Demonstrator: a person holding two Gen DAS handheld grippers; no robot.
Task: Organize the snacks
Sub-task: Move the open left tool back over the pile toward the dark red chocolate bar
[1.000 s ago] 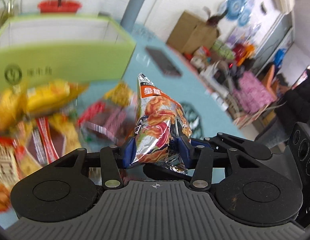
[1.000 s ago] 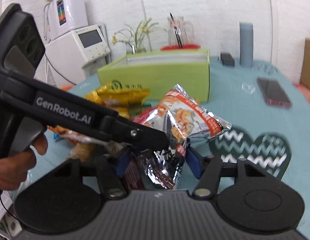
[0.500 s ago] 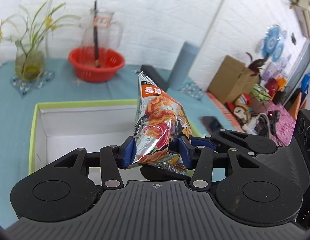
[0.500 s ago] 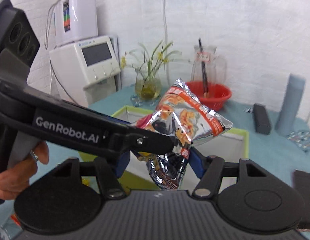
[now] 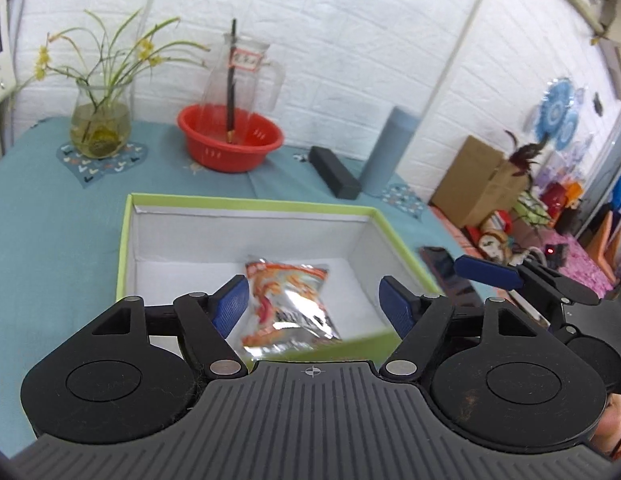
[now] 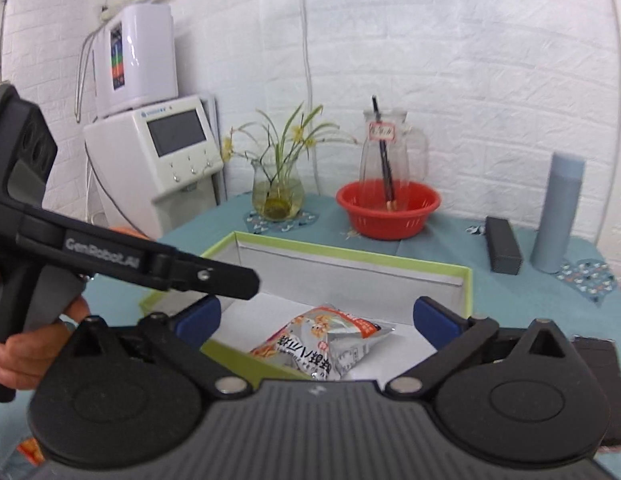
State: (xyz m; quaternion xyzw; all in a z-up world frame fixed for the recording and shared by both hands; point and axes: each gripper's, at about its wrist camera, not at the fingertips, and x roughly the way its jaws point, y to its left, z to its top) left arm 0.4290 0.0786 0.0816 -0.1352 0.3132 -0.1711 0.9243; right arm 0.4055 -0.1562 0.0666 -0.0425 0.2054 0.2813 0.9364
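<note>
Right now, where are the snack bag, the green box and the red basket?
snack bag (image 5: 288, 300), left wrist view, middle of the foil.
green box (image 5: 250, 203), left wrist view, far rim.
red basket (image 6: 388, 210), right wrist view, front wall.

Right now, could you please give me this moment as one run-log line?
left gripper: open | right gripper: open | snack bag: lying in green box | hold: none

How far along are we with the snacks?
Done: one snack bag lies flat inside the green box. In hand: nothing; the left tongs and right tongs both stand open above it. Left: no other snacks clearly in view, so the remainder can't be judged.
</note>
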